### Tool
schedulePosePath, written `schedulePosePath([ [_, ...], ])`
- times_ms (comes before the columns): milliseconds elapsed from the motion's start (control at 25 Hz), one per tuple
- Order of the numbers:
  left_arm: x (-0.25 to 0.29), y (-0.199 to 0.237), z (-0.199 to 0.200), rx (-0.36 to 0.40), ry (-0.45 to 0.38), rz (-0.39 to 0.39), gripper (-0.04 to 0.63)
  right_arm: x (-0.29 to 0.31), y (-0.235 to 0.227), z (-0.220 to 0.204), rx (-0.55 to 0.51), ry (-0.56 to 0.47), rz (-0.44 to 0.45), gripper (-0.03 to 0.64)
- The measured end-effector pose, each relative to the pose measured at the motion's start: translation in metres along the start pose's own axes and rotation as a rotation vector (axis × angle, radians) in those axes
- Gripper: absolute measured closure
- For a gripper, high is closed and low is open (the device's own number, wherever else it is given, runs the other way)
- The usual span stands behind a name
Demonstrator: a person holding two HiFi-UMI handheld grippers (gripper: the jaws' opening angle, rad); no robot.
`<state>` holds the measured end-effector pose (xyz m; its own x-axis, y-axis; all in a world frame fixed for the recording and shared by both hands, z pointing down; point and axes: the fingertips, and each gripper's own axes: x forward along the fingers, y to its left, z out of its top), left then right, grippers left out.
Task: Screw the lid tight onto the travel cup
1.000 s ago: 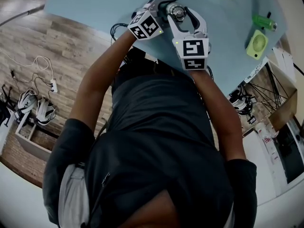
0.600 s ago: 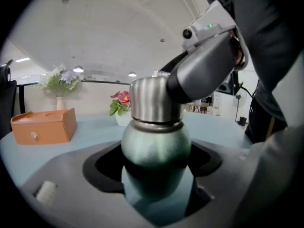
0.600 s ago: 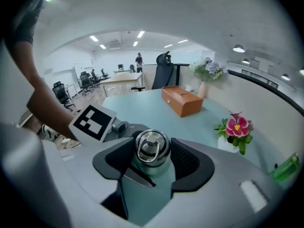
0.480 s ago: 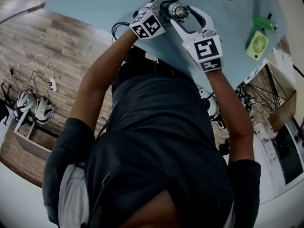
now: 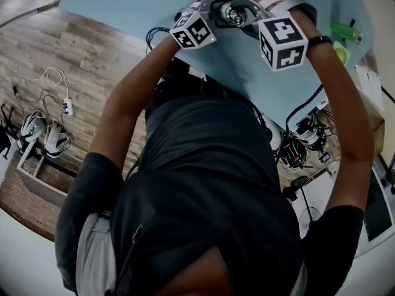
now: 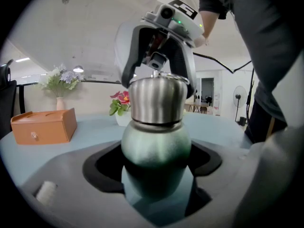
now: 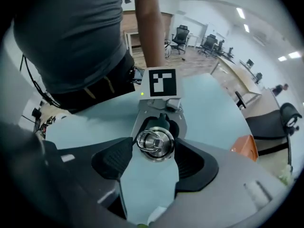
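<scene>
The cup [image 6: 156, 148] stands on the worktop [image 7: 209, 113], its body clamped in the left tool [image 6: 156, 159], with the lid [image 7: 155, 144] seated on top. The right tool [image 7: 153, 158] points down over the lid. Its jaws have just been opening wide and straddle the lid without touching it, likely a regrip mid-tightening. Next it must close on the lid and twist.

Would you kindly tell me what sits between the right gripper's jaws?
The steel lid of the travel cup, shown in the right gripper view; the jaws of the right gripper have just been opening around it.
</scene>
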<state>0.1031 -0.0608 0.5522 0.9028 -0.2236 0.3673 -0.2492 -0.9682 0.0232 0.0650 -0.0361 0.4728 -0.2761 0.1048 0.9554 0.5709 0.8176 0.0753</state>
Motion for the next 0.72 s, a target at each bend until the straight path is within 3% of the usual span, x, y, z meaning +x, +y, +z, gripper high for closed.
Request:
schedulePosePath([
  [160, 0.0, -0.001, 0.001, 0.002, -0.001, -0.001, 0.164, 0.003, -0.004, 0.0, -0.038, -0.005, -0.014, 0.367],
  [320, -0.001, -0.001, 0.001, 0.002, -0.002, 0.0, 0.164, 0.003, -0.007, 0.001, 0.109, -0.065, -0.08, 0.371],
  [440, -0.001, -0.001, 0.001, 0.001, -0.002, 0.0, 0.164, 0.004, -0.01, -0.001, 0.323, -0.11, -0.201, 0.373],
  [640, -0.003, -0.002, 0.002, 0.002, 0.0, 0.002, 0.164, -0.001, -0.019, -0.004, 0.89, -0.215, -0.512, 0.374],
  [720, -0.003, -0.002, 0.002, 0.002, 0.0, 0.003, 0.164, -0.002, -0.02, -0.006, 1.067, -0.225, -0.644, 0.374],
])
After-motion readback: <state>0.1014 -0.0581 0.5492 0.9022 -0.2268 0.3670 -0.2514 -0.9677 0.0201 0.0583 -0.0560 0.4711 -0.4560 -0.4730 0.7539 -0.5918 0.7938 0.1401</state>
